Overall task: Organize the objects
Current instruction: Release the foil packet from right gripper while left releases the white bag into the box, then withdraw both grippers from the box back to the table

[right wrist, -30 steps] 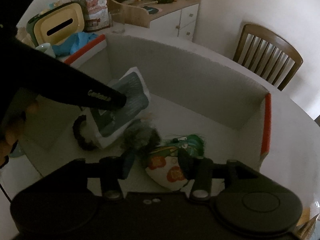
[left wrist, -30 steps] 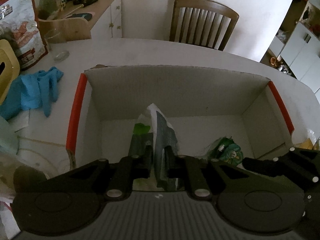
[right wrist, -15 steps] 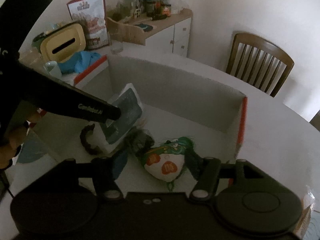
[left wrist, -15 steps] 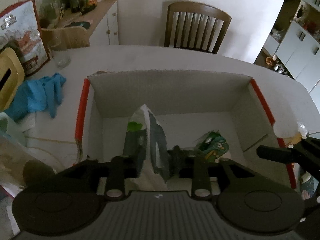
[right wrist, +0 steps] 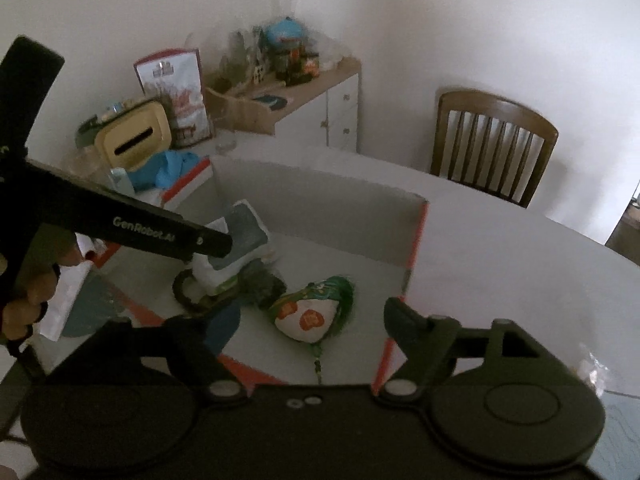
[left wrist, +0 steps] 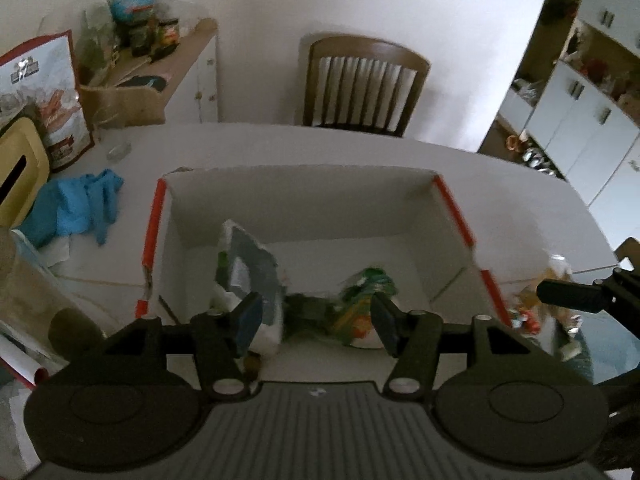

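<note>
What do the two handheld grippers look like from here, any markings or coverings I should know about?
Both are matte black plastic. The left gripper has blue pads on its fingers, silver pivot screws, two round discs and a ribbed grey body. The right gripper has the same build. White "GenRobot.AI" lettering runs along the left gripper's side. The hand shows no glove.

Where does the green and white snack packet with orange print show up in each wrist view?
Left wrist: the snack packet lies low, right of centre, on the box floor.
Right wrist: the snack packet lies just below centre, same floor.
Shared landmark: the wooden chair behind the table.
</note>
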{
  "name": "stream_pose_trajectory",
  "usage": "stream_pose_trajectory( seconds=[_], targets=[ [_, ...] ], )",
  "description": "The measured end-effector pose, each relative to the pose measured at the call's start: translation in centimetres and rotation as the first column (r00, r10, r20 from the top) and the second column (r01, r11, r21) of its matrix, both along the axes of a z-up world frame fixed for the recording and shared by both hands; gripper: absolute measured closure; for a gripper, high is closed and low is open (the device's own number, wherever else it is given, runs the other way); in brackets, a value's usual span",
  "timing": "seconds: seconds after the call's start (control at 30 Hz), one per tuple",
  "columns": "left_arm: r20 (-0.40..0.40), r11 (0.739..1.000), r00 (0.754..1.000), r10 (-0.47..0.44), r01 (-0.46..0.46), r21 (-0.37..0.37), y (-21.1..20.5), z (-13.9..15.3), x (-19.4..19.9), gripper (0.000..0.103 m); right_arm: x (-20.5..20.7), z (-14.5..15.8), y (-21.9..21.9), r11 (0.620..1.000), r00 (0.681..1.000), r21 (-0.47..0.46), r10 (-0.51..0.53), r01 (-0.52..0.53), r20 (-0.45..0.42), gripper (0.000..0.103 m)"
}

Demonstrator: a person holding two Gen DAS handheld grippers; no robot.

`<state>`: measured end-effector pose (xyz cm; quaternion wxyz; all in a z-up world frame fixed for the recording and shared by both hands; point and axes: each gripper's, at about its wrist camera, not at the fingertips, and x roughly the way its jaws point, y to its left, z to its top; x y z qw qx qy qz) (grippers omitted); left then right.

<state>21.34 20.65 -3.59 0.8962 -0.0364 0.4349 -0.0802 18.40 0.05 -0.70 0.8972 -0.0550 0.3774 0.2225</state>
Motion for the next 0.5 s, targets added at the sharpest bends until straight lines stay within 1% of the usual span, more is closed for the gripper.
stream_pose_trajectory(
  seconds=[0.03, 0.1, 0.2, 0.27, 0.33, 0.37, 0.5],
  targets=[
    [0.008, 1.0, 1.0, -0.005, 0.005, -0.007, -0.3, 0.3, -0.4, 0.043, -0.4, 0.2, -0.4, 1.0, 1.0, 0.006, -0.002, 0.002, 0.005, 0.022],
    [0.025, 1.0, 1.0, -0.012, 0.013, -0.021, -0.8, 0.9, -1.1, 0.03, -1.3, 0.9, -1.4, 1.0, 1.0, 0.02, -0.008, 0.007, 0.023, 0.019],
    [0.064, 0.999, 0.998, -0.029, 0.031, -0.024, -1.8, 1.8, -2.2, 0.028, -2.8, 1.8, -3.1, 0.999, 0.999, 0.04, -0.021, 0.019, 0.049, 0.015],
    [0.077, 0.999, 0.996, -0.042, 0.044, -0.024, -2.6, 2.2, -2.8, 0.028, -3.9, 2.2, -4.3, 0.998, 0.997, 0.044, -0.037, 0.034, 0.072, 0.009],
    [0.094, 0.998, 0.994, -0.053, 0.056, -0.027, -3.3, 2.5, -3.3, 0.024, -5.0, 2.5, -5.7, 0.998, 0.993, 0.034, -0.063, 0.06, 0.099, 0.007],
    [0.103, 0.998, 0.993, -0.057, 0.06, -0.028, -3.8, 2.7, -3.6, 0.021, -5.4, 2.5, -6.4, 0.997, 0.992, 0.032, -0.074, 0.071, 0.106, 0.005],
    [0.137, 0.995, 0.987, -0.079, 0.086, -0.044, -5.6, 3.1, -4.5, 0.018, -7.3, 2.4, -9.4, 0.992, 0.986, 0.037, -0.125, 0.121, 0.111, 0.001]
  ],
)
